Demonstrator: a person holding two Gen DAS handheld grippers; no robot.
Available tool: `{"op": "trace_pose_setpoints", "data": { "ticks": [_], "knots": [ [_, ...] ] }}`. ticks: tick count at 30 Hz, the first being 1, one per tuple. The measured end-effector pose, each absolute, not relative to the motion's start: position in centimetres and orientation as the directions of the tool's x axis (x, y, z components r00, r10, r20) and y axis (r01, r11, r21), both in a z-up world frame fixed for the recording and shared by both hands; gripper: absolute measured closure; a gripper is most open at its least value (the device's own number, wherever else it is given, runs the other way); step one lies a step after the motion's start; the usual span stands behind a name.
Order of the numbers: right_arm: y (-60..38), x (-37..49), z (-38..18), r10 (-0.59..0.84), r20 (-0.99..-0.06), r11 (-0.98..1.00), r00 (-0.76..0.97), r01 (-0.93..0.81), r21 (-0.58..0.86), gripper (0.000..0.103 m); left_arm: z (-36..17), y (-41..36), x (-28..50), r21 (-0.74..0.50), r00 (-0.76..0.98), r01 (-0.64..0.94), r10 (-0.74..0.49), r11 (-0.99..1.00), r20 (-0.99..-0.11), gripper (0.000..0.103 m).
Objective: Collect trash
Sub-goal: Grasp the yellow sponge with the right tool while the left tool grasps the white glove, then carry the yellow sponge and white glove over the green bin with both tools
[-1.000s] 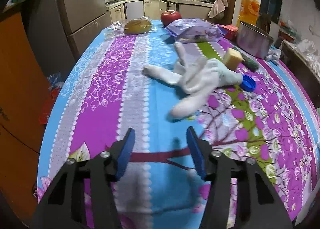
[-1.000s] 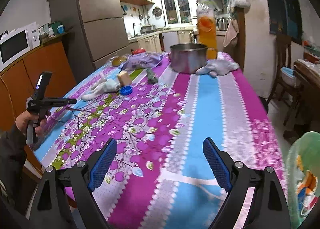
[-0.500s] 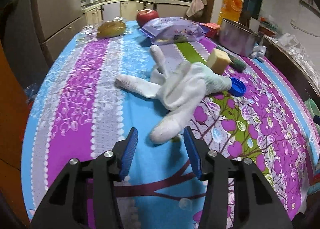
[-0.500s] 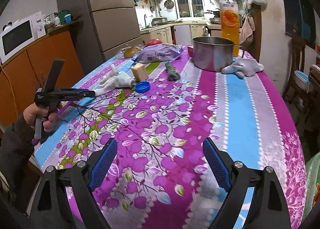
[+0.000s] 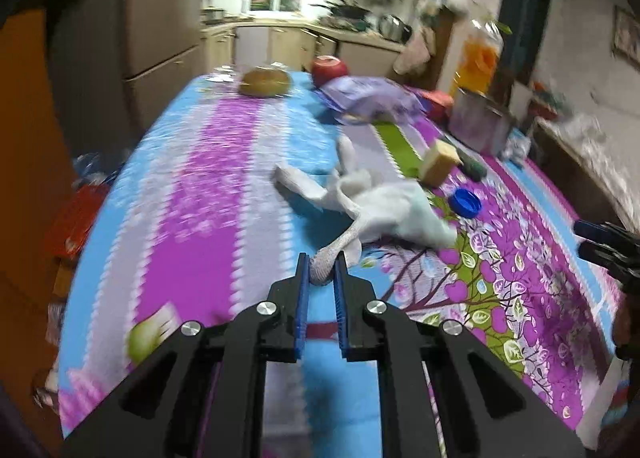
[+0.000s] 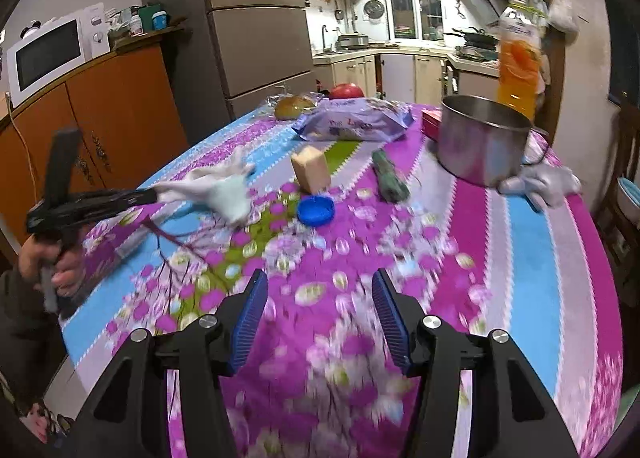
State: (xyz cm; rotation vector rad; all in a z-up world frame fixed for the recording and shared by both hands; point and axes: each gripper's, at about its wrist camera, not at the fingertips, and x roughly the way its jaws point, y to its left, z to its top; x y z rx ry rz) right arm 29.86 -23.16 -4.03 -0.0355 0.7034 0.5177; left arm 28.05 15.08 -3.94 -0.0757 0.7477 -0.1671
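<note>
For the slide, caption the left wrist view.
Left gripper pinches a white glove's fingertip on the floral tablecloth.

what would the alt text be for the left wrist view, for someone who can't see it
The left gripper is shut on one fingertip of a white glove lying on a purple and blue floral tablecloth. Behind the glove are a blue bottle cap, a tan block and a steel pot.

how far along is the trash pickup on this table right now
Early on; nothing looks collected yet. In hand: the left tool is shut on a finger of the white glove. The right tool is closing with nothing between its pads. Left on the tablecloth: blue cap, tan block, purple packet, second glove.
</note>
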Motion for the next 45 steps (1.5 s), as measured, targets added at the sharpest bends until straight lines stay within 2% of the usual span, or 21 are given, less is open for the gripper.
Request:
{"op": "trace_pose_setpoints", "data": {
  "ticks": [8, 11, 13, 21, 23, 25, 27, 32, 40, 45],
  "knots": [
    [-17.5, 37.2, -4.0, 0.454, -0.645, 0.827, 0.615, -0.560, 0.048, 0.046, -4.8, 16.7, 27.1, -0.159, 0.715, 0.069, -0.160, 0.985, -0.680, 0.093],
    [-15.4, 40.0, -4.0, 0.447, -0.659, 0.811, 0.605, -0.585, 0.013, 0.040, -5.5, 16.2, 27.3, -0.168, 0.707, 0.082, -0.176, 0.982, -0.685, 0.093],
    [-14.1, 41.6, -4.2, 0.435, -0.675, 0.796, 0.596, -0.605, -0.021, 0.032, -5.8, 16.1, 27.3, -0.170, 0.704, 0.087, -0.181, 0.982, -0.687, 0.093],
    [-11.1, 45.7, -5.4, 0.399, -0.713, 0.772, 0.576, -0.631, -0.078, 0.032, -6.1, 16.0, 27.7, -0.182, 0.693, 0.098, -0.199, 0.978, -0.694, 0.093],
    [-10.8, 46.3, -6.1, 0.391, -0.724, 0.767, 0.568, -0.636, -0.085, 0.038, -6.1, 16.0, 27.8, -0.182, 0.691, 0.097, -0.198, 0.979, -0.695, 0.093],
    [-10.5, 46.5, -6.7, 0.383, -0.737, 0.766, 0.557, -0.638, -0.084, 0.055, -6.2, 16.0, 27.9, -0.186, 0.691, 0.096, -0.200, 0.978, -0.695, 0.093],
    [-10.6, 46.3, -6.9, 0.372, -0.732, 0.772, 0.570, -0.628, -0.097, 0.065, -6.2, 16.0, 28.0, -0.184, 0.695, 0.091, -0.195, 0.979, -0.693, 0.093],
    [-12.3, 44.2, -5.3, 0.393, -0.670, 0.812, 0.630, -0.580, -0.069, 0.066, -5.5, 15.7, 27.9, -0.163, 0.721, 0.071, -0.163, 0.984, -0.674, 0.093],
    [-15.4, 37.3, -1.3, 0.398, -0.562, 0.872, 0.725, -0.489, -0.013, 0.066, -1.4, 13.5, 25.9, -0.104, 0.805, 0.084, -0.129, 0.991, -0.579, 0.094],
    [-18.0, 32.7, 0.8, 0.393, -0.498, 0.895, 0.773, -0.447, 0.012, 0.067, 1.3, 11.2, 24.5, -0.088, 0.841, 0.124, -0.152, 0.988, -0.520, 0.094]
  ]
}}
